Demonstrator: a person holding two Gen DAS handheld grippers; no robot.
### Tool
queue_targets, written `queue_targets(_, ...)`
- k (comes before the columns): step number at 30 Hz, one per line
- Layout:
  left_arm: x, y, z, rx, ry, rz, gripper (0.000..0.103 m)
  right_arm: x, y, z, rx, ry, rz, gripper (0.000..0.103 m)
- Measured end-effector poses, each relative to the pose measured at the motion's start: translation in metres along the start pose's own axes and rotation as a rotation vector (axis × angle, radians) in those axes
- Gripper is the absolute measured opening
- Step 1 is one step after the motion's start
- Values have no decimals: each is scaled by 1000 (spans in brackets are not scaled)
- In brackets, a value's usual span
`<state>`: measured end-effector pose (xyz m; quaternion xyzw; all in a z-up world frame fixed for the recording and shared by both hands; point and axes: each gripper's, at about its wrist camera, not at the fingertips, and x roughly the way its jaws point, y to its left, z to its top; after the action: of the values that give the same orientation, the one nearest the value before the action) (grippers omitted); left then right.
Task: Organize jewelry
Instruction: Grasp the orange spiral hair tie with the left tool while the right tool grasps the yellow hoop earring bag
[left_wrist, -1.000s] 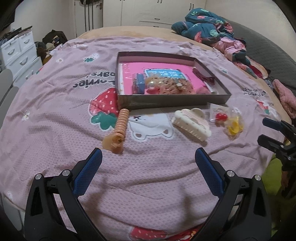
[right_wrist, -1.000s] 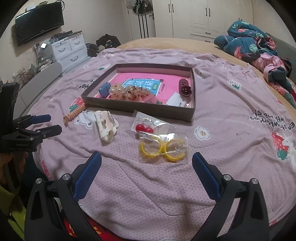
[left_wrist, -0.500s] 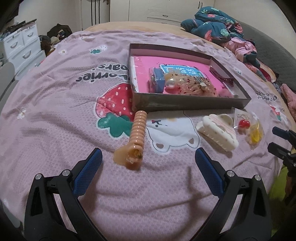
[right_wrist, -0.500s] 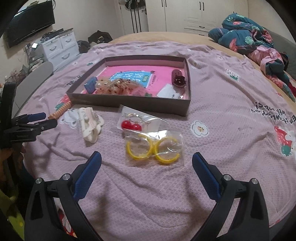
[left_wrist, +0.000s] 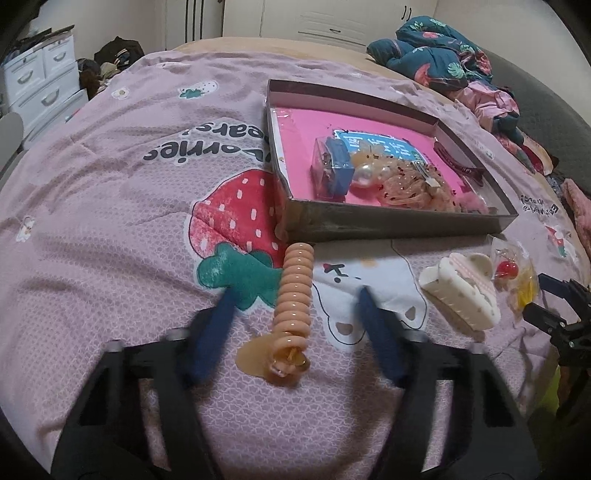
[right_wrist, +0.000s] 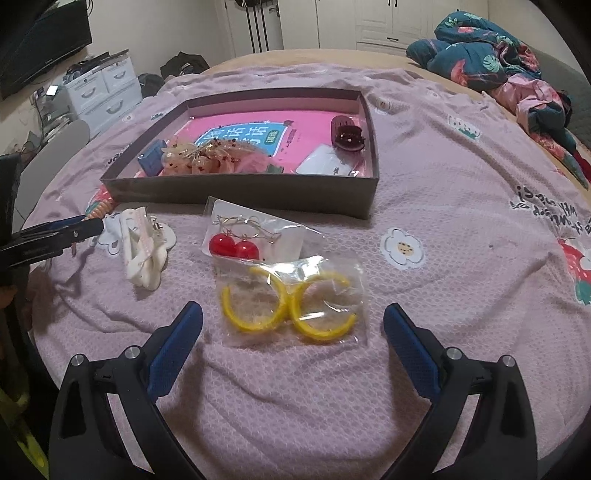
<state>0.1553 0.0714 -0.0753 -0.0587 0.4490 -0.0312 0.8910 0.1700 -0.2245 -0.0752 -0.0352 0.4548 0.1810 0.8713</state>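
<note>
On a bed with a lilac quilt (left_wrist: 110, 192), the left gripper (left_wrist: 295, 302) has just been narrowing its jaws, blurred with motion; they are straddling the peach spiral hair tie (left_wrist: 293, 295) without pressing it yet, so a pickup seems to be starting. The right gripper (right_wrist: 293, 325), now nearer the quilt than a second ago, is hanging spread wide and empty just before the bagged yellow hoops (right_wrist: 291, 299). Beyond them are lying red cherry earrings (right_wrist: 234, 246) and a cream claw clip (right_wrist: 142, 251), and farther back the dark tray (right_wrist: 243, 192), already holding several pieces.
</note>
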Motion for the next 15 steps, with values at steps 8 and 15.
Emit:
queue_targets(8,-11,-3,-3,-2,-15,-56,11,13,5,1,-28,5,-14,89)
queue_targets(15,-28,-15,-9,-4,-32,-111,11,5,-1,-6,-22,-20,-11,79)
